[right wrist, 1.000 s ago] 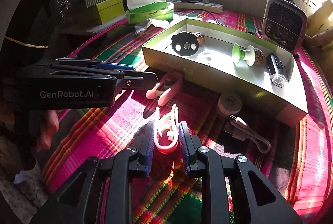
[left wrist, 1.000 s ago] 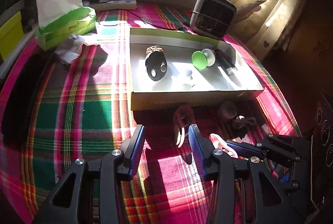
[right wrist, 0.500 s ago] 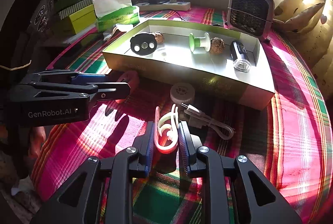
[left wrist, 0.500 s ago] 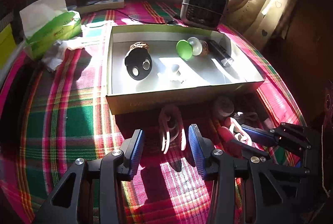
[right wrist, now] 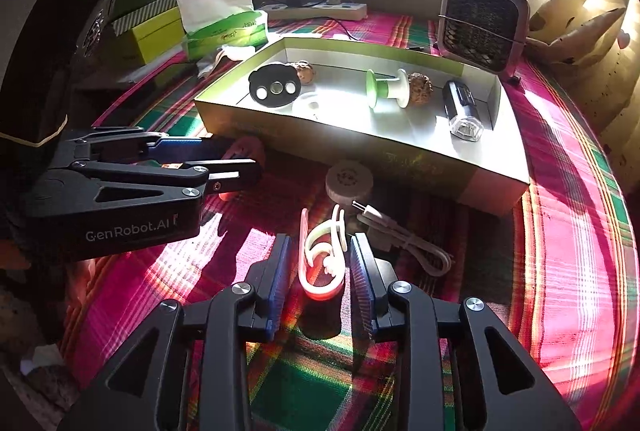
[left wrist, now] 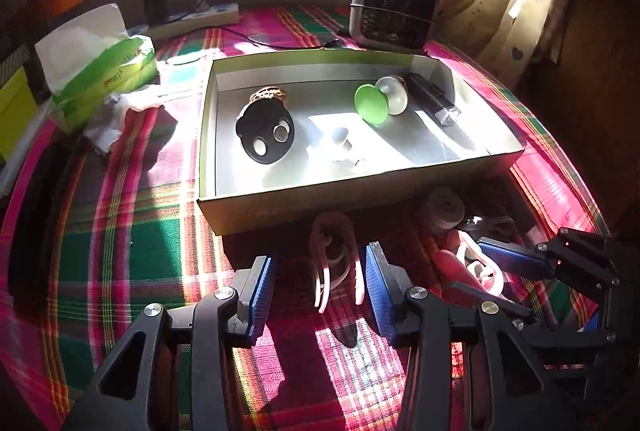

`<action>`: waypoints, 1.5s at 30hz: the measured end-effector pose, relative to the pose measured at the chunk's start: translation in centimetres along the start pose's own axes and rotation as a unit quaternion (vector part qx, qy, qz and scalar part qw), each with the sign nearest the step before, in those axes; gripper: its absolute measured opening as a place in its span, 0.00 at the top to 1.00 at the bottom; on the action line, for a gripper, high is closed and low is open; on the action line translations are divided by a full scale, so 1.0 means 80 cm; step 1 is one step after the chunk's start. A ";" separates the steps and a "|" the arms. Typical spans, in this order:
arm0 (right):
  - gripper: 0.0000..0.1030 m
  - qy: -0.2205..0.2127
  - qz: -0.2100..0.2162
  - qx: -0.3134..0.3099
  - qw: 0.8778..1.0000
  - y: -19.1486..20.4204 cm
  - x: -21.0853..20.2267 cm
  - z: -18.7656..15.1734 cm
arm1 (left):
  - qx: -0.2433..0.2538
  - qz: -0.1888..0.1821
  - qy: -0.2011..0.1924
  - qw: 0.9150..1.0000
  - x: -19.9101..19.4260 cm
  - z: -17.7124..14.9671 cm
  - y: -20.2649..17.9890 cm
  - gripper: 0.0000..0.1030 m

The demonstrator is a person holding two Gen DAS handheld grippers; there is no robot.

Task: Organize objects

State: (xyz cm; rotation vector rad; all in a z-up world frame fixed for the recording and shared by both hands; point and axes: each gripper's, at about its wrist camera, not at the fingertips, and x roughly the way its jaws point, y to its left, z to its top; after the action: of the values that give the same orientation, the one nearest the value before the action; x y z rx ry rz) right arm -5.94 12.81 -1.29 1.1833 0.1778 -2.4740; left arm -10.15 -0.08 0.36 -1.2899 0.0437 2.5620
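— Tongs first: what differs from a second ago?

— Right tongs (right wrist: 320,271) have just been opening. A second ago the pads pinched the pink clip (right wrist: 322,259); now the jaws stand apart, and the clip lies between them on the plaid cloth (right wrist: 560,231) with a gap on each side.

— And the left tongs (left wrist: 320,291)?

— Open, about as wide as before. The second pink clip (left wrist: 336,263) was ahead and right of them a second ago; now it sits between the jaws, touching neither pad.

— How do they sit?

— Both tilt down toward the bench. In the right view, the left tongs reach in from the left, level with the right fingertips.

— Where are the other things?

— Just ahead of both tongs stands the open cardboard box (right wrist: 400,155), holding a black disc (right wrist: 274,89), a green spool (right wrist: 386,87) and a small flashlight (right wrist: 462,111). Between the right tongs and the box lie a round puck (right wrist: 348,183) and a coiled white cable (right wrist: 404,239).
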 end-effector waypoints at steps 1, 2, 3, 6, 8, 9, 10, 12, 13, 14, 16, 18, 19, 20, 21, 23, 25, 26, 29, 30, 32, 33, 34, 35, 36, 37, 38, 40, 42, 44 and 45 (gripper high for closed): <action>0.66 0.000 -0.002 -0.001 1.000 0.001 0.000 0.000 | 0.003 0.004 -0.002 1.000 0.001 0.000 -0.002 0.60; 0.66 0.000 -0.003 -0.001 1.000 0.001 0.000 0.000 | 0.006 0.008 -0.003 1.000 0.001 -0.001 -0.003 0.61; 0.66 0.000 -0.003 -0.001 1.000 0.001 0.000 0.000 | 0.009 0.013 -0.003 1.000 0.001 -0.001 -0.005 0.61; 0.66 -0.001 0.004 0.005 1.000 -0.002 0.000 0.000 | 0.016 0.024 -0.004 1.000 0.002 -0.001 -0.007 0.63; 0.66 -0.001 0.008 0.008 1.000 -0.003 0.000 0.000 | 0.015 0.029 -0.006 0.999 0.002 -0.001 -0.007 0.67; 0.66 -0.001 0.009 0.009 1.000 -0.003 0.000 0.000 | 0.015 0.032 -0.006 0.999 0.002 0.000 -0.006 0.69; 0.66 -0.001 0.009 0.009 1.000 -0.003 0.000 0.000 | 0.014 0.035 -0.007 0.999 0.002 0.000 -0.005 0.72; 0.66 -0.002 0.009 0.009 1.000 -0.004 0.000 0.000 | 0.012 0.037 -0.007 0.999 0.002 0.000 -0.004 0.75; 0.66 -0.002 0.010 0.010 1.000 -0.004 0.000 0.000 | 0.012 0.038 -0.007 0.999 0.002 0.001 -0.004 0.76; 0.66 -0.002 0.010 0.010 1.000 -0.004 0.000 0.000 | 0.012 0.039 -0.007 0.999 0.002 0.000 -0.004 0.77; 0.66 -0.002 0.011 0.010 1.000 -0.004 0.000 0.000 | 0.011 0.041 -0.008 0.999 0.002 0.000 -0.003 0.80; 0.66 -0.002 0.010 0.010 1.000 -0.004 0.000 0.000 | 0.007 0.039 -0.009 0.999 0.002 0.000 -0.002 0.80; 0.66 -0.002 0.010 0.010 1.000 -0.004 0.000 0.000 | 0.008 0.039 -0.009 0.999 0.002 0.000 -0.003 0.80; 0.66 -0.002 0.010 0.010 1.000 -0.004 0.000 0.000 | 0.009 0.039 -0.009 0.999 0.002 0.000 -0.003 0.80; 0.66 -0.002 0.010 0.010 1.000 -0.004 0.000 0.000 | 0.010 0.040 -0.009 0.999 0.002 0.000 -0.003 0.80; 0.66 -0.002 0.010 0.010 1.000 -0.004 0.000 0.000 | 0.010 0.041 -0.010 0.999 0.002 0.001 -0.002 0.80; 0.67 -0.002 0.009 0.009 1.000 -0.004 0.000 0.000 | 0.009 0.039 -0.009 0.999 0.002 0.000 -0.003 0.80; 0.67 -0.002 0.009 0.009 1.000 -0.005 0.000 0.000 | 0.008 0.039 -0.008 0.999 0.002 0.001 -0.003 0.80; 0.70 -0.002 0.007 0.013 1.000 -0.007 -0.001 -0.001 | 0.008 0.039 -0.008 0.999 0.002 0.001 -0.003 0.80; 0.71 -0.002 0.006 0.015 1.000 -0.009 -0.001 -0.001 | 0.008 0.039 -0.008 0.999 0.002 0.001 -0.003 0.80; 0.74 -0.003 0.006 0.019 1.000 -0.011 -0.001 -0.001 | 0.007 0.039 -0.008 0.999 0.002 0.001 -0.003 0.80; 0.74 -0.003 0.007 0.019 1.000 -0.012 -0.002 -0.001 | 0.007 0.039 -0.008 0.999 0.002 0.001 -0.003 0.80; 0.75 -0.003 0.007 0.019 1.000 -0.012 -0.002 0.000 | 0.007 0.039 -0.008 0.999 0.002 0.001 -0.003 0.80; 0.75 -0.003 0.006 0.019 1.000 -0.012 -0.002 0.000 | 0.007 0.039 -0.008 0.999 0.002 0.001 -0.003 0.80; 0.75 -0.003 0.006 0.018 1.000 -0.013 -0.002 0.000 | 0.007 0.039 -0.008 0.999 0.002 0.001 -0.003 0.80; 0.75 -0.003 0.006 0.018 1.000 -0.012 -0.002 -0.001 | 0.007 0.039 -0.007 0.999 0.002 0.001 -0.003 0.80; 0.76 -0.003 0.006 0.018 1.000 -0.012 -0.002 -0.001 | 0.007 0.039 -0.007 0.999 0.002 0.001 -0.003 0.80; 0.77 -0.003 0.005 0.017 1.000 -0.012 -0.003 -0.001 | 0.007 0.038 -0.006 0.999 0.002 0.002 -0.002 0.80; 0.77 -0.003 0.006 0.018 1.000 -0.013 -0.003 -0.001 | 0.003 0.035 -0.004 0.999 0.002 0.002 -0.001 0.80; 0.77 -0.004 0.008 0.020 1.000 -0.014 -0.003 -0.001 | 0.005 0.036 -0.004 0.999 0.002 0.002 -0.001 0.80; 0.77 -0.004 0.008 0.020 1.000 -0.014 -0.004 -0.001 | 0.007 0.037 -0.004 0.999 0.002 0.002 -0.002 0.80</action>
State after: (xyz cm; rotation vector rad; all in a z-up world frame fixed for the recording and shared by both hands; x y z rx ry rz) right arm -6.16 13.95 -1.16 1.1865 0.1158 -2.4783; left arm -10.29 0.13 0.33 -1.2971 0.1083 2.6236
